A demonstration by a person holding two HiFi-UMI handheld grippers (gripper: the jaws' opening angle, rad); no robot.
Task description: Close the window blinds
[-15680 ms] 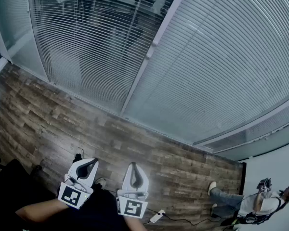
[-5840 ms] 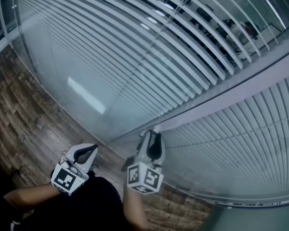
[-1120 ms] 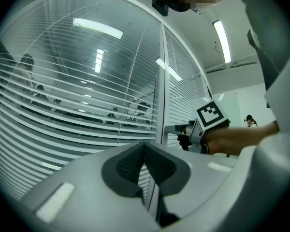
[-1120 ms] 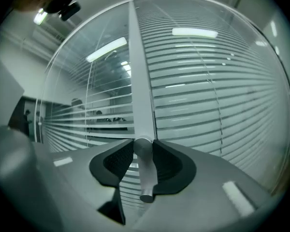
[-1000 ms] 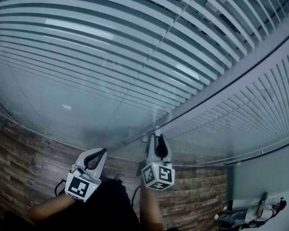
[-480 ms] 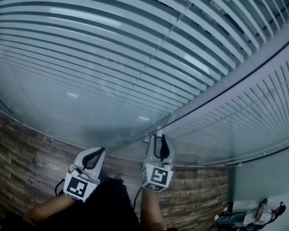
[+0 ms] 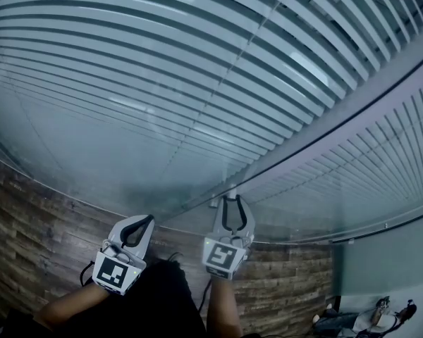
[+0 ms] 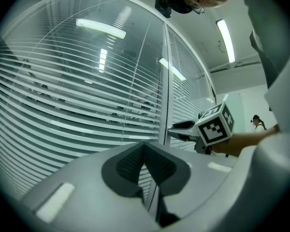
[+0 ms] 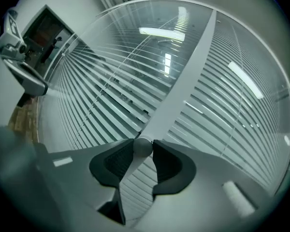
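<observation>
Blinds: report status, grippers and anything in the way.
Left gripper shut, empty. Right gripper shut on the knob at the window frame. Slats of the blinds not yet closed. Nothing in the way.

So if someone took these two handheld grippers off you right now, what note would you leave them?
Right gripper: shut on the small round knob at the frame post between the two panes.
Left gripper: shut with nothing between its jaws, held low to the left of the right one.
Blinds: the left pane's slats show dark gaps, and the room behind shows through them. The right pane's slats look closer to shut.
Done: the knob is gripped.
Left: probably turn the knob until the left slats close flat, then let go.
</observation>
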